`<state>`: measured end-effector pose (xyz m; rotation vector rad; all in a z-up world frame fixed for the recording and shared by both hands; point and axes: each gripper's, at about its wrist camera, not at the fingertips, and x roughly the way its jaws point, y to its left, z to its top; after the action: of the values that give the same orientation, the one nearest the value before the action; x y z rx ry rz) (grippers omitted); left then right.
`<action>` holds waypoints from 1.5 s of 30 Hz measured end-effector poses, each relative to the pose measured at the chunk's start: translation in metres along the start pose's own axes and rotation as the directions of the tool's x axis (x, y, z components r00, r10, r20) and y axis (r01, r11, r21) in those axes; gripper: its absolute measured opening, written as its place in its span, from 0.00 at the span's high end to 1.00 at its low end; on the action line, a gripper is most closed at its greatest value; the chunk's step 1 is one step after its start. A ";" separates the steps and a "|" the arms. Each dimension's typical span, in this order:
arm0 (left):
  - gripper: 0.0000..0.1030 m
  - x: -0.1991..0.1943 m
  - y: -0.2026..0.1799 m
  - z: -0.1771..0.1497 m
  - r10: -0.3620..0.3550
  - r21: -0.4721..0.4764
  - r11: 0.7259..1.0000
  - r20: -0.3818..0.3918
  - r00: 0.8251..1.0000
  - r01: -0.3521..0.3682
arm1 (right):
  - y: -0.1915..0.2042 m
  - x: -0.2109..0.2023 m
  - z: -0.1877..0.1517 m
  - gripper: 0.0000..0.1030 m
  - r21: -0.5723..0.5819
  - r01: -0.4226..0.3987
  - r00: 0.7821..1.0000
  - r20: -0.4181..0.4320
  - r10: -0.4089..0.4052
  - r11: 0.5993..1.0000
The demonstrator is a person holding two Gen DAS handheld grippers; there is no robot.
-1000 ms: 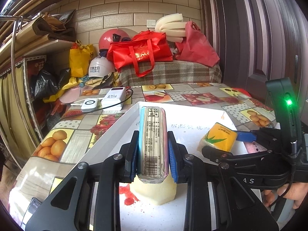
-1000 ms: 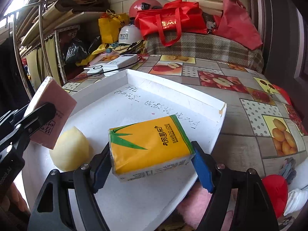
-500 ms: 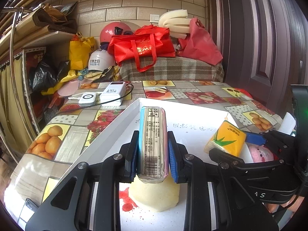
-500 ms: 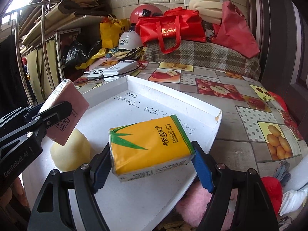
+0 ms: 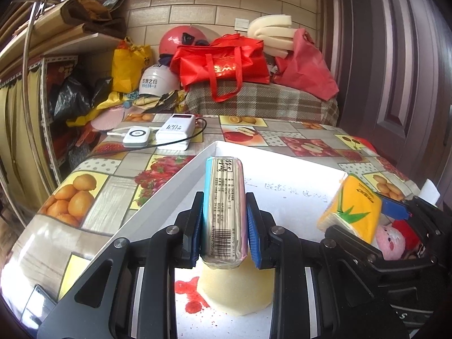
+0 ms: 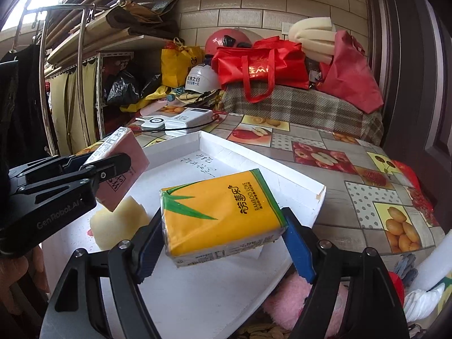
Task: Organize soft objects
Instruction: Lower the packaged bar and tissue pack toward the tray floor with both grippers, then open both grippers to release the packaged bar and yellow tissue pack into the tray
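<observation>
Two grippers are hanging over the white tray (image 6: 262,158), which is sitting on the fruit-print table (image 5: 118,186). The right gripper (image 6: 223,234) is squeezing a yellow tissue pack (image 6: 220,214) above the tray's near corner. The left gripper (image 5: 224,226) is pinching a pink pack (image 5: 224,209) on edge, hiding most of the sponge (image 5: 237,293) under it. A pink plush (image 6: 285,302) is peeking out below the tray, mostly cut off.
</observation>
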<state>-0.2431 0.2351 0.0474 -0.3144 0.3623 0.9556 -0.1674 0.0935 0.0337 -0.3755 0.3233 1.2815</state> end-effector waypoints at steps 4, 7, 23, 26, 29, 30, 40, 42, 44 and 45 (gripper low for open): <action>0.73 0.001 -0.002 0.000 0.013 0.011 1.000 -0.005 1.000 -0.013 | 0.000 0.001 0.000 0.22 -0.008 -0.004 1.000 0.004 0.004 1.000; 0.41 -0.005 -0.002 -0.001 0.045 0.012 0.999 0.023 0.999 -0.045 | -0.003 0.003 -0.001 0.10 -0.001 -0.014 1.000 0.002 0.014 1.000; 0.00 -0.032 0.000 -0.005 0.086 0.000 0.996 0.158 0.984 -0.087 | -0.009 -0.007 -0.003 0.00 0.043 0.020 0.998 0.052 -0.022 0.999; 0.00 -0.032 -0.001 -0.005 0.087 0.003 0.996 0.160 0.983 -0.088 | -0.010 -0.008 -0.003 0.00 0.047 0.022 0.998 0.057 -0.025 0.999; 0.00 -0.032 -0.001 -0.005 0.086 0.001 0.996 0.161 0.983 -0.087 | -0.010 -0.009 -0.003 0.00 0.048 0.024 0.998 0.061 -0.027 0.999; 0.00 -0.032 -0.001 -0.005 0.086 0.001 0.996 0.161 0.983 -0.087 | -0.010 -0.009 -0.003 0.00 0.048 0.025 0.998 0.063 -0.028 0.999; 0.00 -0.037 -0.001 -0.004 0.084 -0.003 0.996 0.181 0.980 -0.085 | -0.012 -0.012 -0.004 0.00 0.056 0.028 0.997 0.074 -0.032 0.998; 0.00 -0.037 -0.001 -0.004 0.084 -0.003 0.996 0.182 0.980 -0.085 | -0.012 -0.013 -0.004 0.00 0.056 0.028 0.997 0.074 -0.032 0.998; 0.00 -0.037 -0.001 -0.004 0.084 -0.002 0.996 0.181 0.980 -0.085 | -0.012 -0.013 -0.004 0.00 0.056 0.028 0.997 0.074 -0.032 0.998; 0.00 -0.038 -0.001 -0.004 0.084 -0.003 0.996 0.183 0.980 -0.085 | -0.012 -0.013 -0.004 0.00 0.056 0.028 0.997 0.074 -0.032 0.998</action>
<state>-0.2625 0.2050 0.0602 -0.2056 0.2110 1.0583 -0.1591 0.0779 0.0370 -0.2835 0.2880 1.2518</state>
